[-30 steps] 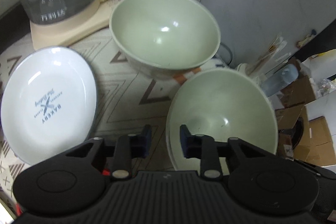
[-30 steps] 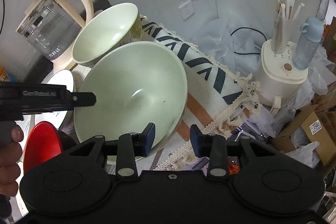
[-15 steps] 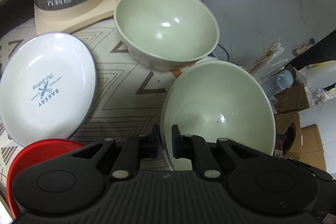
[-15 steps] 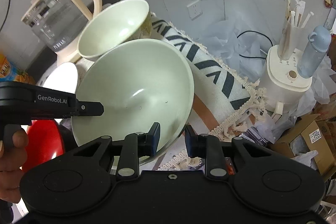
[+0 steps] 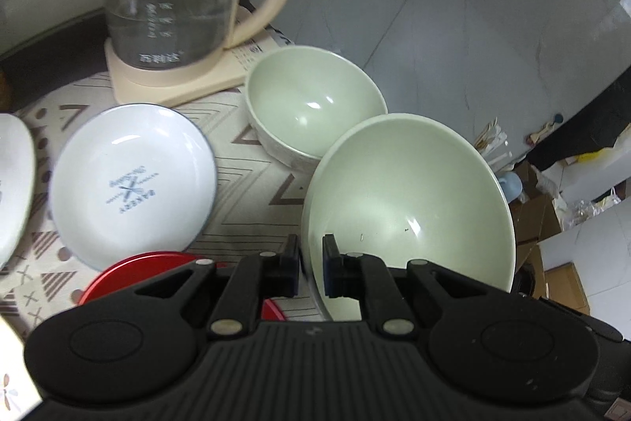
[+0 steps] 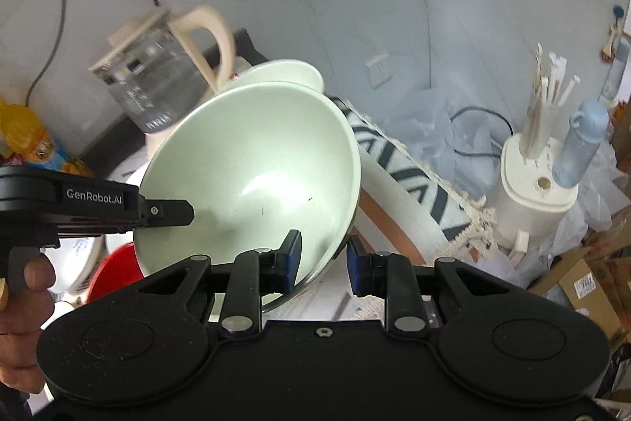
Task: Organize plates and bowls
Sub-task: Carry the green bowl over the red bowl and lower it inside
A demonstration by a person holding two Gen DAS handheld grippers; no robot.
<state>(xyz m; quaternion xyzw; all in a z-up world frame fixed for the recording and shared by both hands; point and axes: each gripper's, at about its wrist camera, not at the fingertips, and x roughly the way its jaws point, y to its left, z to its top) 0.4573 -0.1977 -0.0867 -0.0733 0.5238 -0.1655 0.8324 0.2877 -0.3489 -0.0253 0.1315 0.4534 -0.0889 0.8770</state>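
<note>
1. Two grippers meet on one wide pale-green bowl [image 5: 410, 208], held tilted just above the patterned cloth [image 5: 252, 200]. The left gripper [image 5: 310, 263] is clamped on its near rim; the right gripper [image 6: 322, 263] straddles the opposite rim, jaws apart, not clearly pinching. That thin hold could let the bowl slip or swing.
2. A glass kettle [image 5: 173, 6] stands behind, a likely snag.
3. The deeper green bowl [image 5: 315, 113] sits just beside, easily clipped.
4. One Bakery plate [image 5: 130, 184] and a red plate [image 5: 130, 273] crowd the left.
</note>
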